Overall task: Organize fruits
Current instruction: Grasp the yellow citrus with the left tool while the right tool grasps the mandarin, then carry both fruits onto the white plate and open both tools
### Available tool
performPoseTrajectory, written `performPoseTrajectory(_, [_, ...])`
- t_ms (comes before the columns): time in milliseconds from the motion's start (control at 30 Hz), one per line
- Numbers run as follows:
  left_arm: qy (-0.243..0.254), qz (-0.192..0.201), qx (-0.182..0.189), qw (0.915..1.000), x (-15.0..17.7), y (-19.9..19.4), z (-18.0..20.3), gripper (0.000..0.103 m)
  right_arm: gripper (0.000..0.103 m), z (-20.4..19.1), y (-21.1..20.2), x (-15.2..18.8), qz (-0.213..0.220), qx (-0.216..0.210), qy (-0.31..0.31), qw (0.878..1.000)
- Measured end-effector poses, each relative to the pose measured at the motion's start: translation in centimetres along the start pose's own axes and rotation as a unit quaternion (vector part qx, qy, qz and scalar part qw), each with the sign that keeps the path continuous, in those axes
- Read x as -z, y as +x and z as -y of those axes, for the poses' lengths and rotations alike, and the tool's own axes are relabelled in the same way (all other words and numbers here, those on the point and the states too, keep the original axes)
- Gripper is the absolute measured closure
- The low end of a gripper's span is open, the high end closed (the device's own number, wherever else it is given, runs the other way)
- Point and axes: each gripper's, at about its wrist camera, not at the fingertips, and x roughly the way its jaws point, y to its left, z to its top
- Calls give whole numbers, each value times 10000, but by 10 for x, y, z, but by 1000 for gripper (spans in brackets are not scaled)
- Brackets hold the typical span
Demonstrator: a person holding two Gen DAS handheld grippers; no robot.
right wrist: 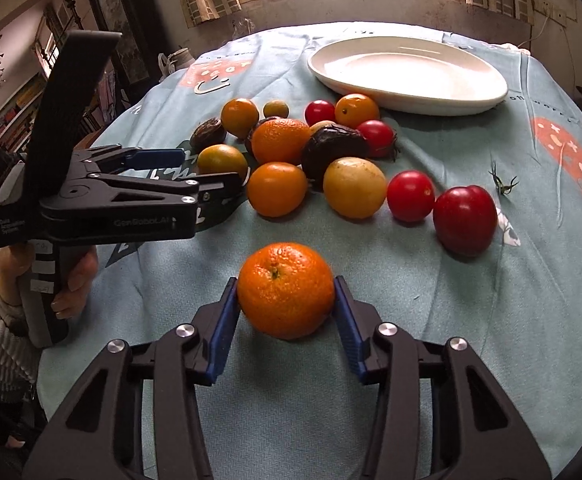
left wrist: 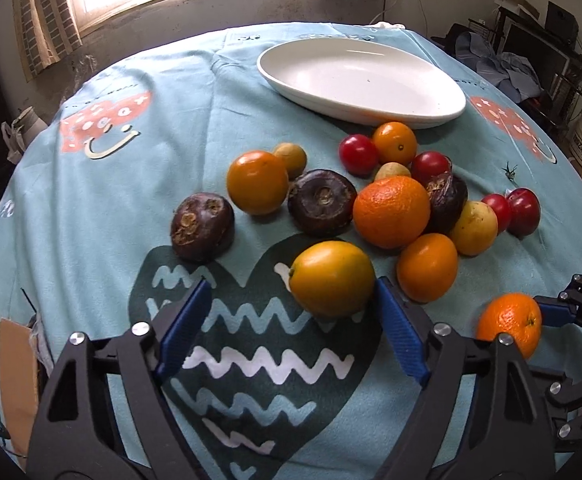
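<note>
Several fruits lie in a pile on the blue tablecloth: oranges, yellow fruits, red plums and dark brown fruits. My left gripper point(left wrist: 291, 300) is open, with a yellow-orange fruit point(left wrist: 333, 278) between its fingers, against the right one. My right gripper point(right wrist: 286, 294) has its pads against both sides of a mandarin point(right wrist: 285, 290), which rests on the cloth; this mandarin also shows in the left wrist view point(left wrist: 511, 322). An empty white oval plate point(left wrist: 361, 80) stands behind the pile, also visible in the right wrist view point(right wrist: 407, 76).
The round table's edge curves close on both sides. A large orange point(left wrist: 391, 212) sits mid-pile. A red plum point(right wrist: 465, 214) and a loose green stem point(right wrist: 501, 184) lie right of the pile. My left gripper point(right wrist: 195, 178) shows at the left.
</note>
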Motion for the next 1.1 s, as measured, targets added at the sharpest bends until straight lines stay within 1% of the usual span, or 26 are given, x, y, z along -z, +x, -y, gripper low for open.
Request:
performPoseTrajectory(33, [11,-2,76,10000,-1,2,0,29,56,0,0,0,0,-8,2,10000])
performPoseTrajectory(100, [127,24,194,9997,-2,4,5,43,56,0,1,0,-4,-19,3,10000])
performPoseTrajectory(133, [211,21,242,9995,-2,6,8,56,56,0,1,0,-3,-28,9,10000])
performPoseTrajectory(233, [541,176,30,9984,-1,6,22,63,56,2,0,0,2,-83,63,9999])
performPoseTrajectory(300, [615,217,-85,9978,1,5,26,63,56,4,0,-1,1,-106,96,9999])
performPoseTrajectory(467, [324,115,95,9994,3,0,15,64,57,7,-3,-2,54,-151,185,9997])
performPoseTrajectory(533, [187,143,155,9996,1,-6,10,64,57,11,-11,-2,212,-166,256,9993])
performPoseTrajectory(600, [25,248,197,9995,-9,-16,3,64,57,15,-25,-7,448,-231,353,9981])
performPoseTrajectory(700, [-162,411,155,9989,-38,-27,-5,64,57,27,-49,-27,753,-126,461,9960])
performPoseTrajectory(767, [-257,490,180,9983,-63,-30,-5,64,57,39,-64,-49,987,12,563,9935])
performPoseTrajectory(833, [-249,580,146,9979,-89,-28,1,64,57,52,-70,-75,1198,158,680,9903])
performPoseTrajectory(933, [-272,548,225,9979,-122,-9,13,64,57,74,-60,-109,1367,418,918,9855])
performPoseTrajectory(1000, [-307,475,278,9980,-139,10,19,64,57,91,-44,-127,1369,538,1066,9834])
performPoseTrajectory(1100, [-270,336,357,9984,-155,37,24,64,57,111,-16,-144,1270,572,1256,9823])
